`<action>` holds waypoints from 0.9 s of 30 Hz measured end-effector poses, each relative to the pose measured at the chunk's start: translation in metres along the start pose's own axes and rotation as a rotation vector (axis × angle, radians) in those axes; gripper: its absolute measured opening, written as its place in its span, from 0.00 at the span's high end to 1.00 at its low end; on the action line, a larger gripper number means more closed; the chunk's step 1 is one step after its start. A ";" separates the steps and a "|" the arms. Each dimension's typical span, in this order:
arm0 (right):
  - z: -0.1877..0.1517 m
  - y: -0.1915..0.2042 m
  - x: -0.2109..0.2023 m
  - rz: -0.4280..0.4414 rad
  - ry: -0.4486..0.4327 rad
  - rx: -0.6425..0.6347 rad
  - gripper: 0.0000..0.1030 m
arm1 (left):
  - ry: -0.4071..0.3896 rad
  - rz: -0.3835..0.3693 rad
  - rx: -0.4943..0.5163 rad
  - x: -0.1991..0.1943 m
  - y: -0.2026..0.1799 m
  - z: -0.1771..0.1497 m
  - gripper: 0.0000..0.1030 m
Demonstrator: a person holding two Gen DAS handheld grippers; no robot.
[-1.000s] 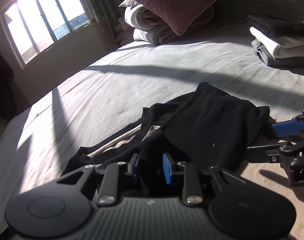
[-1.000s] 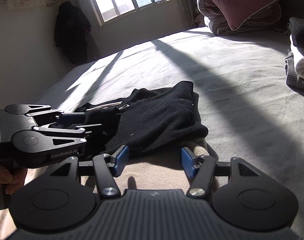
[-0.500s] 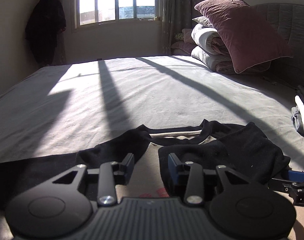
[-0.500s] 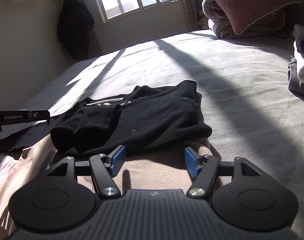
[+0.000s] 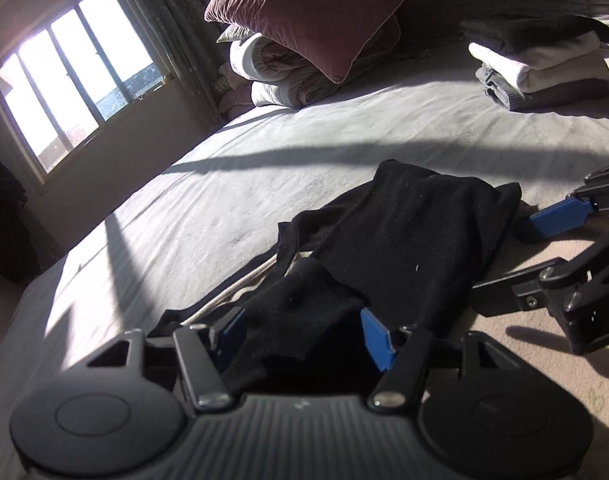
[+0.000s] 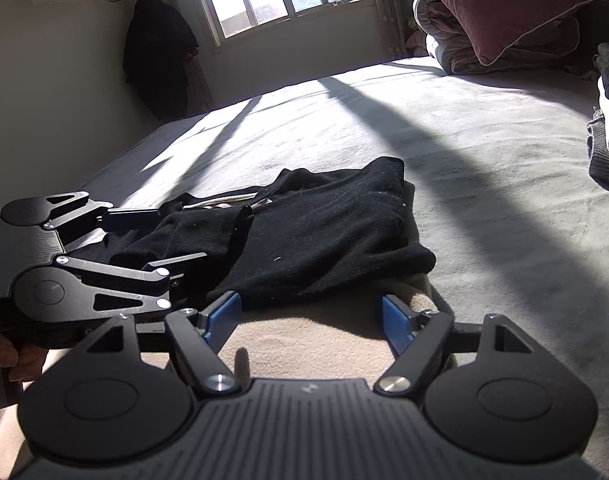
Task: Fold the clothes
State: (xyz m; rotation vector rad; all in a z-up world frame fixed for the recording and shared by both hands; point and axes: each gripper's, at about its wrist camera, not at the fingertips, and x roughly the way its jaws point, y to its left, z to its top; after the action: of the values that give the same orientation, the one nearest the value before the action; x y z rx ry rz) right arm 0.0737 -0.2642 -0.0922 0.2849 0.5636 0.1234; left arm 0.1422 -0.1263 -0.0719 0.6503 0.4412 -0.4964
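Note:
A black garment lies partly folded on the grey bed sheet, its near edge over a beige cloth. In the left wrist view my left gripper is low over the garment's near left fold. Its jaws are opening and the black cloth bunches between the blue pads, not squeezed. In the right wrist view my right gripper is also opening, with only beige cloth beneath it and the garment just beyond. The left gripper shows at the garment's left side and the right gripper at its right edge.
A stack of folded clothes sits at the far right of the bed. A maroon pillow rests on rolled quilts at the head. A window lights the sheet. A dark coat hangs in the corner. A person's hand holds the left gripper.
The left gripper swung out to the left and came back onto the garment's near fold, its jaws going from nearly shut to wide. The right gripper stayed put and its jaws widened.

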 end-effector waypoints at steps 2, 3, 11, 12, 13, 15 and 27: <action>0.000 0.000 0.000 0.003 0.000 0.003 0.23 | 0.007 0.029 -0.007 0.002 0.000 0.000 0.61; 0.000 0.000 0.000 0.004 -0.001 0.004 0.23 | 0.010 0.044 -0.012 0.003 0.001 -0.001 0.75; 0.000 0.003 0.000 -0.004 0.003 -0.016 0.22 | -0.022 0.222 -0.461 -0.026 0.069 -0.025 0.93; -0.001 0.004 0.001 -0.007 0.004 -0.020 0.22 | -0.016 0.211 -0.557 -0.031 0.084 -0.034 0.93; -0.001 0.004 0.001 -0.009 0.004 -0.023 0.22 | -0.011 0.187 -0.664 -0.036 0.101 -0.045 0.93; -0.001 0.005 0.001 -0.014 0.005 -0.030 0.21 | 0.003 0.141 -0.860 -0.044 0.128 -0.073 0.93; -0.004 0.017 0.000 -0.060 0.021 -0.105 0.13 | -0.063 -0.149 -1.470 -0.051 0.189 -0.182 0.38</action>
State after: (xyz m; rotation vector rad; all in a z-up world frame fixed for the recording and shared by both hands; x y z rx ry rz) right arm 0.0707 -0.2473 -0.0906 0.1648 0.5842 0.0971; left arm 0.1662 0.1394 -0.0879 -0.8151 0.6575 -0.2183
